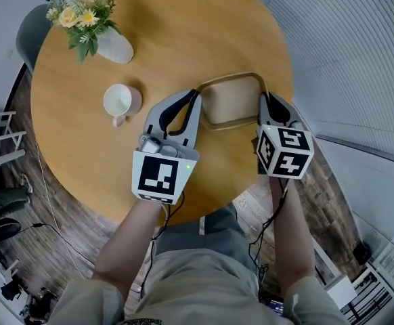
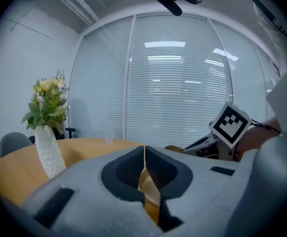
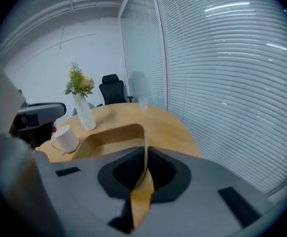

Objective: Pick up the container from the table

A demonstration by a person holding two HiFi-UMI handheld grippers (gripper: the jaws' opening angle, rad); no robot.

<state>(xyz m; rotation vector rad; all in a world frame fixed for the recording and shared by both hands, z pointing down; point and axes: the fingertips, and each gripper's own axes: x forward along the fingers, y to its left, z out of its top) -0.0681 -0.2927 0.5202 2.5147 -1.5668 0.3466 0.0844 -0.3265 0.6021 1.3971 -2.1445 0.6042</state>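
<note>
White mug point(image 1: 119, 103), vase point(image 1: 114, 46) of yellow flowers point(image 1: 82, 9), grey chair point(image 1: 31, 29)

My left gripper point(image 1: 198, 98) and right gripper point(image 1: 262, 100) are grey, with black-and-white square patterns behind. The container point(image 1: 232, 103) is tan, the desk point(image 1: 183, 26) honey-brown, the mug point(image 1: 119, 103) white.

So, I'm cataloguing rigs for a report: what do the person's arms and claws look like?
Left claw and right claw are grey shells with black padded insides. Each carries a white cube with black square markers. Black cables trail back. Khaki short sleeves.
</note>
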